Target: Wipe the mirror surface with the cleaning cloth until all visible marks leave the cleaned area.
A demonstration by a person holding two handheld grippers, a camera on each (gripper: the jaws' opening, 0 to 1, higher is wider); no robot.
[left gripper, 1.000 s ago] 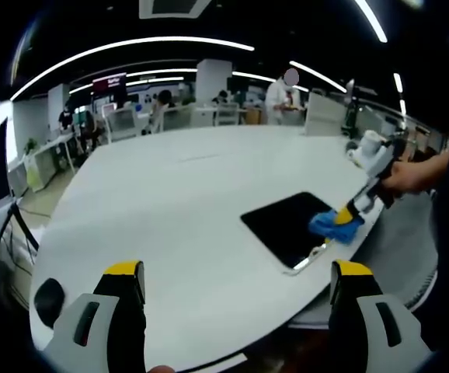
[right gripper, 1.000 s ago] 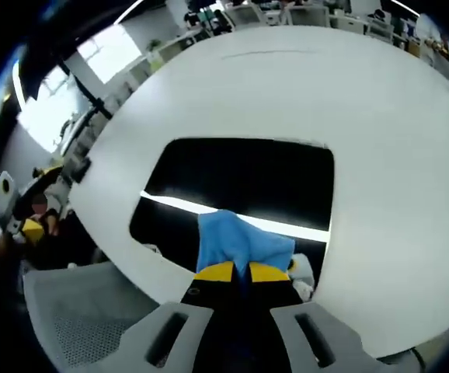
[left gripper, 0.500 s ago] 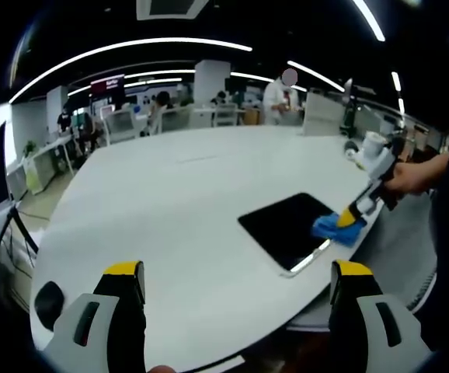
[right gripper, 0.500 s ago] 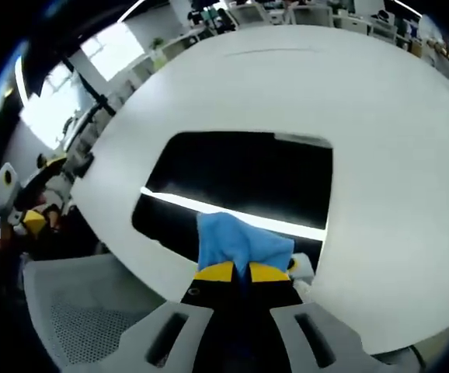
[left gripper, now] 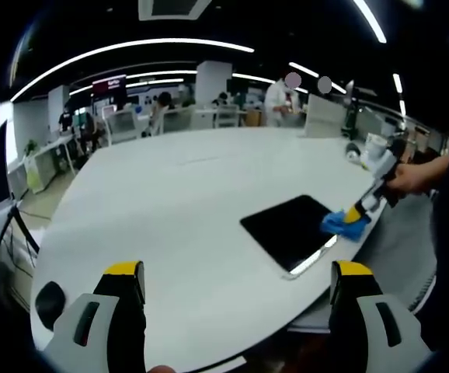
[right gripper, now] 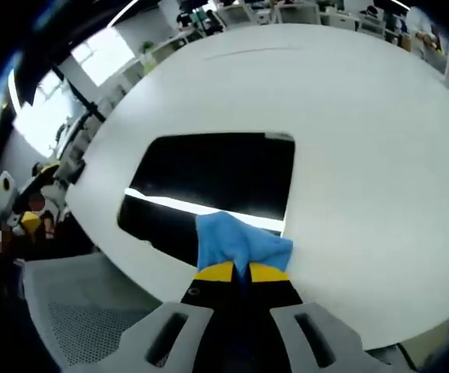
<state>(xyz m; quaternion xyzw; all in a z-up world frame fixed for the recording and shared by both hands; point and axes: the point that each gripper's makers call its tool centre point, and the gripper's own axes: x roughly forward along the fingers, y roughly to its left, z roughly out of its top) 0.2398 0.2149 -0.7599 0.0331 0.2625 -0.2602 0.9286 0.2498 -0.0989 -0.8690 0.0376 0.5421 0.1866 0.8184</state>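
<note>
I had the right gripper [right gripper: 240, 272] clamped shut on the blue cleaning cloth [right gripper: 236, 242], which was pressed on the near edge of the mirror [right gripper: 209, 175]. The mirror lay flat near the edge of the round white table [right gripper: 364, 155], reflecting a bright ceiling strip. My left gripper [left gripper: 236, 284] hung well back over the table with its jaws spread wide and nothing between them; from there I could see the cloth [left gripper: 344, 224] at the mirror's [left gripper: 287, 225] right corner. I judged the wipe to be mid-way: the dark glass showed no marks I could make out, but the views were too coarse to call it clean. No writing was legible; a red sign [left gripper: 109, 81] far off was unreadable.
</note>
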